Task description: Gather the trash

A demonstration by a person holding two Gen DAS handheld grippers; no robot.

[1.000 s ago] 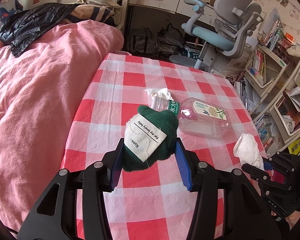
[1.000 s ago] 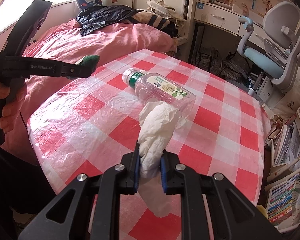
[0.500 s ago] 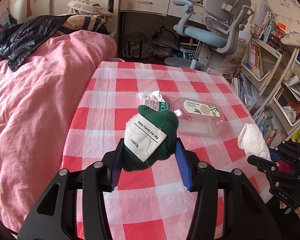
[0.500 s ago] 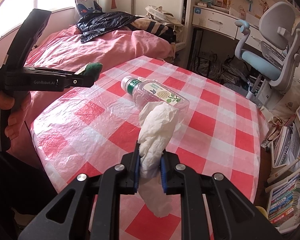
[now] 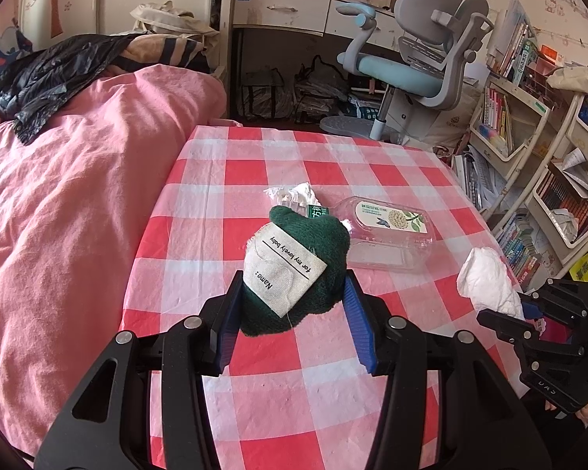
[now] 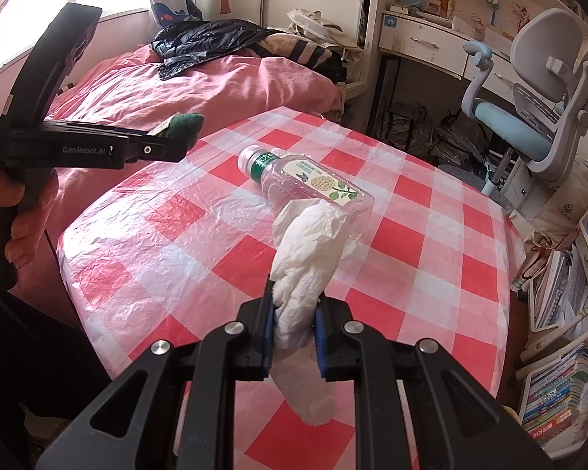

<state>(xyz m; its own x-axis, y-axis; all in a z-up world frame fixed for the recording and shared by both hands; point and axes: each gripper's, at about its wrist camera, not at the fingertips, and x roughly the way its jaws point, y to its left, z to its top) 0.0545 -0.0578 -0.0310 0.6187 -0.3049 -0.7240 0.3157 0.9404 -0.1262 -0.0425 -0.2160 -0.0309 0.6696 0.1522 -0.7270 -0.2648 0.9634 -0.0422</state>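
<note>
Left gripper [image 5: 292, 313]: I have it clamped on the green cloth pouch [image 5: 313, 270], blue pads pressing both sides, held up above the table [image 5: 200, 211] on its bed-side half.
Green cloth pouch: dark green and fuzzy, with a cream label sewn on that reads "Name:" and "for my lovely baby"; from my right wrist camera only its tip [image 6: 184, 123] pokes out past the gripper's side.
Right gripper [image 6: 294, 313]: I have it closed tight on the white tissue [image 6: 307, 258], which sticks up from between the pads and also hangs down below them.
White tissue: crumpled, lifted off the table, over the edge nearest me on the bookshelf side; in the left view it shows at the far right [image 5: 486, 282].
Plastic bottle [image 6: 305, 186]: clear, empty-looking, green band at the neck and a flower label; it lies on its side near the middle of the table, cap towards the bed.
Small wrapper [image 5: 292, 194]: a crinkled white scrap lying just beside the bottle's cap end, on the table's far half.
Table: red-and-white checked cloth under a clear plastic sheet.
Hand [image 6: 17, 231]: mine, wrapped round the left gripper's handle, at the left of the right wrist view.
Bed [image 5: 70, 180]: pink cover, running along the table's left edge.
</note>
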